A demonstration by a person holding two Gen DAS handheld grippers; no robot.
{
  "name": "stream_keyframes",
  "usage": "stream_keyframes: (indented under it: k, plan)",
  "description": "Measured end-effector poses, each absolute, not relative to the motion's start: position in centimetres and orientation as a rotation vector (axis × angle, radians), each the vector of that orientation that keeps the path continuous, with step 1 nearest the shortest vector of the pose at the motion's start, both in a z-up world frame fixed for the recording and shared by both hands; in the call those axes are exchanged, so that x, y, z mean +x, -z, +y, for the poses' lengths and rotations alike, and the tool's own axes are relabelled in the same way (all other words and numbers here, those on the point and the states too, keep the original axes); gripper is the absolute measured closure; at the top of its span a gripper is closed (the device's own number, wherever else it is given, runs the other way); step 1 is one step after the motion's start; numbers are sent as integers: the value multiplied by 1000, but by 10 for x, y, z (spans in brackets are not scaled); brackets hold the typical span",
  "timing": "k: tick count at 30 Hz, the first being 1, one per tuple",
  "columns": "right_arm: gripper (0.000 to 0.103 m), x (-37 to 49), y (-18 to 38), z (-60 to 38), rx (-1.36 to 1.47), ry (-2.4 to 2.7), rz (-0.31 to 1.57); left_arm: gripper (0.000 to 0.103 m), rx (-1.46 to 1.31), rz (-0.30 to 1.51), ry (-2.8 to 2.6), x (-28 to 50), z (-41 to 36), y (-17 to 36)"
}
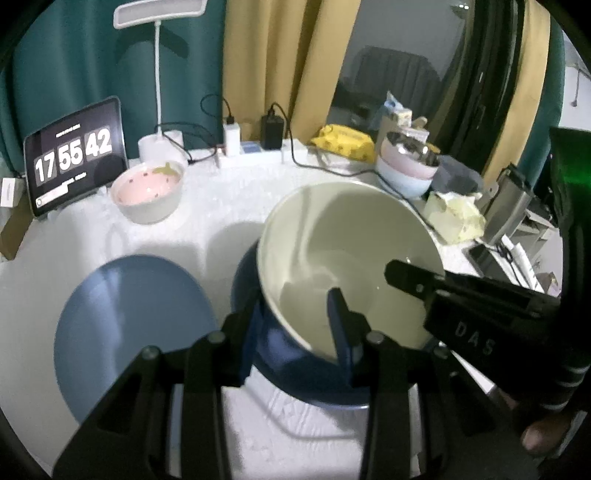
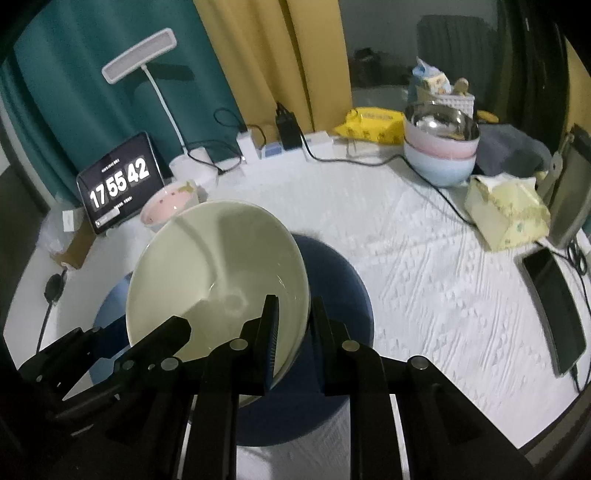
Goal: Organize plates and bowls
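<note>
Large cream ceramic bowl (image 1: 347, 254) pinched at near rim by left tongs (image 1: 295, 332) and right tongs (image 2: 295, 332), tilted above dark blue round plate (image 2: 340, 288); two-sided grip steadies it for nesting there.

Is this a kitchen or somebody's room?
Probably somebody's room at home, not a kitchen: curtains hang behind a cloth-covered table holding a desk lamp, a tablet clock and bowls.
</note>
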State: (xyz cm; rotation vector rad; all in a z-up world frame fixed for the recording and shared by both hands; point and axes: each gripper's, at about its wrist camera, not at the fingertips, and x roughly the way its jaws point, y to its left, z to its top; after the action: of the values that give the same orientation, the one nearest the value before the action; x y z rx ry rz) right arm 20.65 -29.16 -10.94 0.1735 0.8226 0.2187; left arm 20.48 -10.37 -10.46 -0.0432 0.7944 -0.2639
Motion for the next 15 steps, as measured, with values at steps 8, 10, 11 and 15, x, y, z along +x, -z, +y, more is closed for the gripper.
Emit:
stream_keyframes:
  k: [8, 10, 11, 15]
  plan:
    - [85, 209, 122, -295, 190, -228, 861, 67, -19, 839, 251, 207, -109, 117]
    - [85, 210, 127, -294, 186, -226, 876, 67, -11, 859, 250, 207, -110, 122]
    - [85, 210, 129, -294, 183, -224, 883, 67, -7, 862, 251, 206, -111, 124]
    - [84, 209, 131, -296, 166, -207, 881, 67, 8, 855, 250, 203, -113, 125]
